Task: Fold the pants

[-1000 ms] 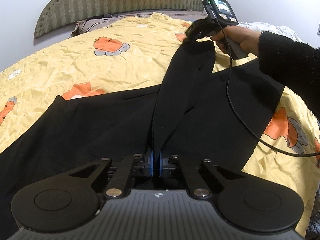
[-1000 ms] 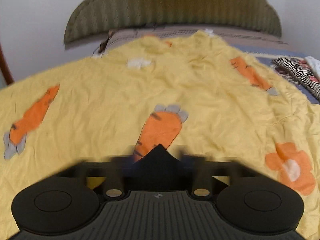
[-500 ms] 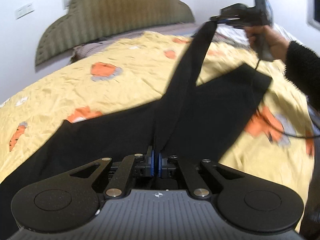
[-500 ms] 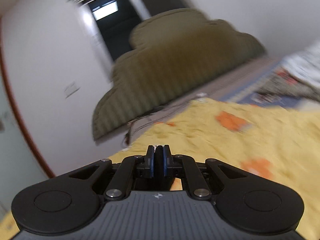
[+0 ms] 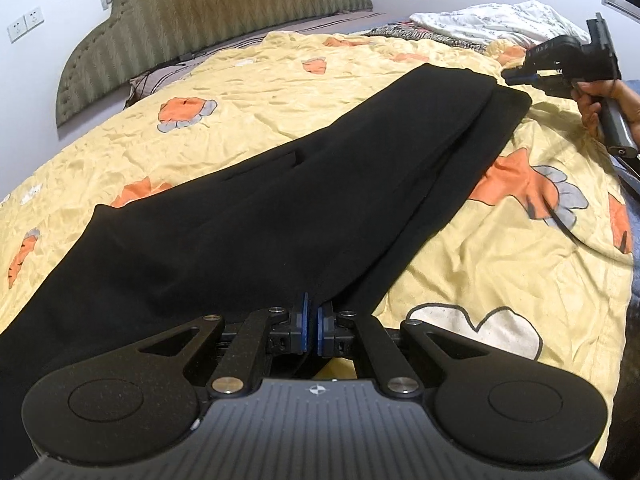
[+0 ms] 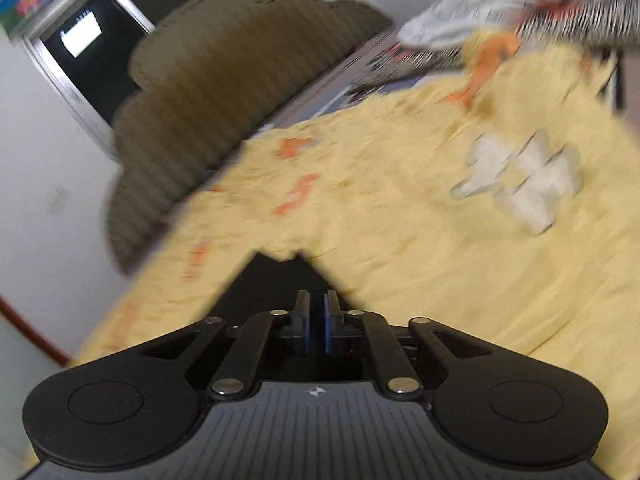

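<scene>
Yellow bed cover (image 5: pixel 360 80) with orange carrots and flowers on it fills the space in front of both sets of fingers. Far beyond the left fingers stands a big green-brown headboard (image 5: pixel 208 20) with wavy stripes.

Black pants (image 5: pixel 280 208) lie flat on the cover. They start right at the left fingers and run away from them, up and to the right. One leg lies on top of the other, and the lower one peeks out along the right side. The far end of the legs is close to the right fingers.

At the bottom of its own view, the left gripper (image 5: pixel 312 320) is pinched tight on the near edge of the pants, with the black cloth squeezed between its blue pads.

Up at the far right of that view is the right gripper (image 5: pixel 516 78), with its tips right at the far corner of the pants. In its own view (a blurry, tilted one) the pads are almost together, with only a thin slit between them. A point of black cloth sticks up just past them, so it seems to be pinching that corner.

A hand (image 5: pixel 592 100) wraps around the right gripper's handle. A thin black cable (image 5: pixel 560 220) lies on the cover below that hand.

Past the right fingers, a crumpled white cloth (image 5: pixel 500 20) sits on a striped one (image 5: pixel 400 30).
</scene>
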The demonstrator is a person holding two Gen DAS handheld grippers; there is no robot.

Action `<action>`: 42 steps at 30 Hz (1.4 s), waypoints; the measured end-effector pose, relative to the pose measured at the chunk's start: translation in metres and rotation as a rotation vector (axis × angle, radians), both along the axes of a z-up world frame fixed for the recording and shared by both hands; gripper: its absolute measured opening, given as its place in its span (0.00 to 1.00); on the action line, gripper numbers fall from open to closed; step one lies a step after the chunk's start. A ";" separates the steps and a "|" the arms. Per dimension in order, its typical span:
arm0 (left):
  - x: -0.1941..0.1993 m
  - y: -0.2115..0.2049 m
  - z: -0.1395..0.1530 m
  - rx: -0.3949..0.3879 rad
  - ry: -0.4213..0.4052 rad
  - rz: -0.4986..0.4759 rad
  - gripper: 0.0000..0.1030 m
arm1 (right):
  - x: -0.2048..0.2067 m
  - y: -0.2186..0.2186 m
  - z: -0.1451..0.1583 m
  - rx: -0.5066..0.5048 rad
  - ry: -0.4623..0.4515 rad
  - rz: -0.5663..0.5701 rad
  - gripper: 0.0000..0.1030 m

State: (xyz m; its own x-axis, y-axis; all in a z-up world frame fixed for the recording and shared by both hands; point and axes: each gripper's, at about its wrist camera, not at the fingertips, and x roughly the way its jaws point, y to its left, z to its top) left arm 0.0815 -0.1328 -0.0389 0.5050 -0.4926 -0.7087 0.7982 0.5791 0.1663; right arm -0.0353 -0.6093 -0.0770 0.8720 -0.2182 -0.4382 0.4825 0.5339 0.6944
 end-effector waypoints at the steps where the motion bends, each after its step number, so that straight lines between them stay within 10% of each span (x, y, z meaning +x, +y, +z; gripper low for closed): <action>1: 0.000 -0.001 0.000 0.002 -0.004 0.002 0.04 | 0.001 0.001 -0.001 0.038 -0.027 0.008 0.08; 14: -0.010 0.001 0.002 -0.002 -0.026 0.007 0.18 | 0.026 -0.004 -0.026 0.298 0.014 -0.147 0.09; 23: -0.009 -0.003 0.000 -0.003 -0.037 0.009 0.20 | 0.018 -0.001 -0.028 0.290 -0.056 -0.126 0.49; 25: -0.006 -0.003 0.000 -0.005 -0.018 0.026 0.11 | 0.029 -0.006 -0.027 0.251 -0.076 -0.126 0.41; 27: -0.004 -0.002 0.001 -0.013 -0.016 0.042 0.06 | 0.035 -0.008 -0.024 0.214 -0.049 -0.143 0.05; 39: -0.014 -0.004 -0.004 0.029 -0.059 -0.034 0.08 | -0.013 0.017 -0.013 -0.001 0.137 -0.210 0.08; 42: -0.016 0.005 0.004 0.005 -0.028 -0.031 0.26 | -0.010 0.034 0.012 -0.163 0.276 -0.375 0.29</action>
State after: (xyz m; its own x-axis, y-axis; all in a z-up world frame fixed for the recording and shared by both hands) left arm 0.0660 -0.1274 -0.0353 0.5093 -0.5046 -0.6971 0.8106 0.5533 0.1917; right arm -0.0457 -0.5748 -0.0651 0.5765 -0.5800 -0.5755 0.8163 0.3793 0.4355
